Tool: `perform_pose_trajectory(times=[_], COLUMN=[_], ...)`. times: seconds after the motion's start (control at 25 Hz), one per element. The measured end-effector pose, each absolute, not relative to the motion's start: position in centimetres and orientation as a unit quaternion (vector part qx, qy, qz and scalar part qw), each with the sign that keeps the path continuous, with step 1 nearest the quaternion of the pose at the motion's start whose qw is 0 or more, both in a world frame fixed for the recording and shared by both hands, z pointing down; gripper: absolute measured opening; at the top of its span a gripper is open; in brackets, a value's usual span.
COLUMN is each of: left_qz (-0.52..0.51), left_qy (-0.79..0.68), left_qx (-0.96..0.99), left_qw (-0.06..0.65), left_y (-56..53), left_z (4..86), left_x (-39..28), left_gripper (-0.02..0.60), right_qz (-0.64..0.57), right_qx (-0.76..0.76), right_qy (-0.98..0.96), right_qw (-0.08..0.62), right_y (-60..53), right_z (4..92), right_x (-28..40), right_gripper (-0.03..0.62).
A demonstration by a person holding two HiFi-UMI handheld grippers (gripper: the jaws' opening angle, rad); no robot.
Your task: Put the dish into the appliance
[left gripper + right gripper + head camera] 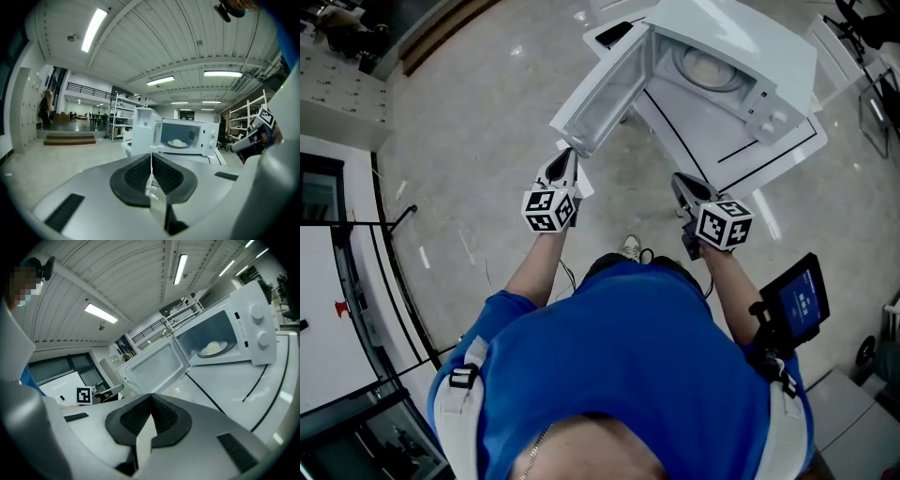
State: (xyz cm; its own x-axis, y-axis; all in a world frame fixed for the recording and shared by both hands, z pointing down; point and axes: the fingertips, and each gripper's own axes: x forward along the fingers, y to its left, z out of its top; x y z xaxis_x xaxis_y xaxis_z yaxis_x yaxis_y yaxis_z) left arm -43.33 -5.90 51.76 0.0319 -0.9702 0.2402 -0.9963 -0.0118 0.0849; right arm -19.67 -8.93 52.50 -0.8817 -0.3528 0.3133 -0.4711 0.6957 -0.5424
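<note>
- Dish (213, 348): pale, round, lying flat on the turntable inside the microwave (255, 324), so already in the appliance by the look of it.
- No long axis to speak of; a flat round thing, rim level.
- From the jaws: ahead and slightly up in both gripper views, deep in the cavity, well apart from both.
- Door (605, 94): swung wide open towards the left side of the head view, with its free edge towards the person.
- Left gripper (565, 157): clenched, pads pressed together on nothing, near the door's free edge; apparently not touching it.
- Right gripper (678, 179): likewise clenched and empty, facing the table (787, 150) in front of the open cavity.
- Nearer hand: right for the cavity and the dish, left for the door.
- Likely to turn on that door edge if shutting is what remains; a judgement only, with the left the better placed.
- Count: one dish, one microwave, one door, one table, two grippers.
</note>
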Motion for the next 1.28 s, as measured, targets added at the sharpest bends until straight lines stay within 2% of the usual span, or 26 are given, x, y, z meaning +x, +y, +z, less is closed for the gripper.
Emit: perform_pose_trajectory(times=[0.2, 0.24, 0.36, 0.76, 1.28], left_qz=[0.072, 0.073, 0.076, 0.092, 0.108], left_qy=[-0.684, -0.678, -0.656, -0.608, -0.474], left_qx=[0.718, 0.723, 0.743, 0.784, 0.872], left_qw=[0.107, 0.108, 0.107, 0.084, 0.057], left_y=[-5.8, -5.9, -6.3, -5.1, -7.0], left_z=[52.1, 52.2, 52.4, 52.0, 51.8], left_x=[-46.3, -46.5, -46.5, -46.6, -36.7], left_gripper=[0.016, 0.065, 0.12, 0.118, 0.118], right_qz=[0.314, 0.312, 0.309, 0.305, 0.32], right_qx=[0.216, 0.217, 0.221, 0.249, 0.319], right_qy=[-0.919, -0.92, -0.919, -0.915, -0.889], right_qw=[0.1, 0.1, 0.1, 0.09, 0.07], right_y=[-8.7, -8.6, -8.7, -7.2, -9.3], right_z=[52.3, 52.3, 52.0, 51.6, 52.6], right_x=[-21.7, -22.0, -22.6, -24.7, -21.5], right_gripper=[0.002, 0.002, 0.002, 0.002, 0.002])
